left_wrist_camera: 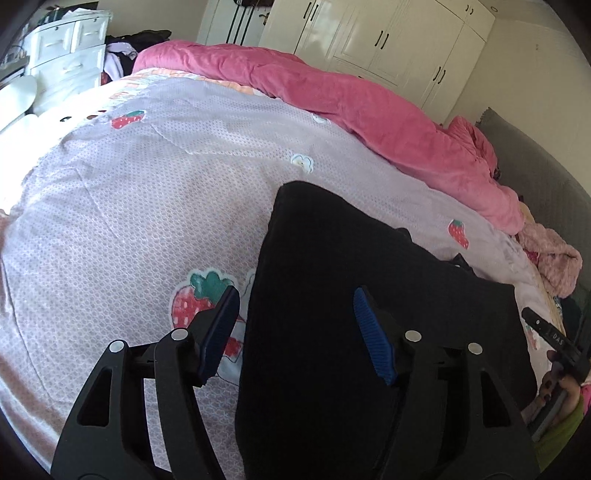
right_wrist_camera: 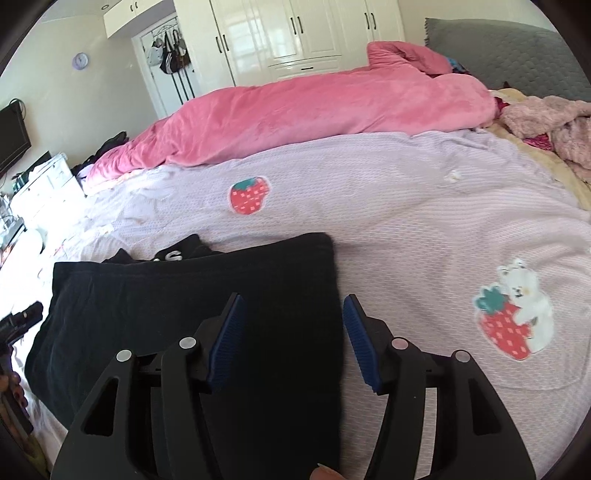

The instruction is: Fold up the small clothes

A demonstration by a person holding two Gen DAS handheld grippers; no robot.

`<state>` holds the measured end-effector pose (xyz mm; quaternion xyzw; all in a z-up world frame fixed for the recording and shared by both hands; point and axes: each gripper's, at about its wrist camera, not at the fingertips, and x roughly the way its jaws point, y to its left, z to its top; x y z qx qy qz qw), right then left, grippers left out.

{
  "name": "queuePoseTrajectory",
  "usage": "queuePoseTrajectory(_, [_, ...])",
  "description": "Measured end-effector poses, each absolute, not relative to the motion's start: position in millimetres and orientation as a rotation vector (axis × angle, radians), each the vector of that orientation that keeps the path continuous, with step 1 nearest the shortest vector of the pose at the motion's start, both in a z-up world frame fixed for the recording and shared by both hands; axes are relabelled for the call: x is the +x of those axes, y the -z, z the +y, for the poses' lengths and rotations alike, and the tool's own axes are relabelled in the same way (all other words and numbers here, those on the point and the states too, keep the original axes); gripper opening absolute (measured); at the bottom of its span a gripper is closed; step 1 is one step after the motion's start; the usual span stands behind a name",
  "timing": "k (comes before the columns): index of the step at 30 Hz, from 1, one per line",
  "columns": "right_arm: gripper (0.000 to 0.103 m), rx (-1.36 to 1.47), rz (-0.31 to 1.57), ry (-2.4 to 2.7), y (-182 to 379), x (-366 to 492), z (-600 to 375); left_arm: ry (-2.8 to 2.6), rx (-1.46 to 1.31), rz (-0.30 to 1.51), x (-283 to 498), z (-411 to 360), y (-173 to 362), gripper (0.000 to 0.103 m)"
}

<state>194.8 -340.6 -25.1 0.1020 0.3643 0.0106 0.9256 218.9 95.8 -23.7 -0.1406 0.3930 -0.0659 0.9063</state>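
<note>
Bedding filled both views: a lilac bedspread (left_wrist_camera: 147,192) printed with strawberries covered the bed, and a bunched pink duvet (right_wrist_camera: 314,114) ran along its far side in front of white wardrobe doors (right_wrist_camera: 280,29). A grey headboard (right_wrist_camera: 517,51) stood at one end, with a fluffy pale pink garment (right_wrist_camera: 546,125) heaped near it. On the bedspread lay the black garment (right_wrist_camera: 192,306), spread fairly flat, with a second dark layer bearing white lettering (right_wrist_camera: 170,256) peeking out past its far edge; whether that was part of the same piece could not be told from the right wrist view. The left gripper (left_wrist_camera: 293,325) hovered over the garment's left edge with its jaws spread wide and nothing between them, one blue pad over the bedspread and the other over the black cloth. The right gripper (right_wrist_camera: 291,325) likewise stood released and empty-jawed, straddling the garment's right edge. A strawberry-and-bear print (right_wrist_camera: 513,314) showed just beside it.
</note>
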Motion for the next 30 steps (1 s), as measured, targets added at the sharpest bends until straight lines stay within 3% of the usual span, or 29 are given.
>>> queuePoseTrajectory(9, [0.054,0.22,0.803,-0.033,35,213,-350,0.121,-0.235,0.839,212,80,40,0.056])
queuePoseTrajectory(10, [0.051,0.231,0.82,-0.053,39,216,-350,0.12,-0.226,0.839,211,77,41,0.054])
queuePoseTrajectory(11, [0.036,0.23,0.827,-0.06,42,217,-349,0.12,-0.215,0.838,210,75,42,0.051])
queuePoseTrajectory(12, [0.026,0.218,0.837,-0.064,44,218,-347,0.117,-0.208,0.832,209,74,42,0.045])
queuePoseTrajectory(15, [0.015,0.174,0.812,-0.075,40,213,-341,0.094,-0.211,0.816,206,78,38,0.014])
queuePoseTrajectory(18, [0.007,0.112,0.78,-0.067,33,207,-337,0.103,-0.233,0.804,203,83,33,0.013])
queuePoseTrajectory(24, [0.006,0.078,0.705,-0.037,14,192,-347,0.112,-0.2,0.777,199,79,18,0.008])
queuePoseTrajectory(30, [0.008,0.072,0.815,-0.001,42,206,-351,0.095,-0.193,0.834,205,78,37,0.012])
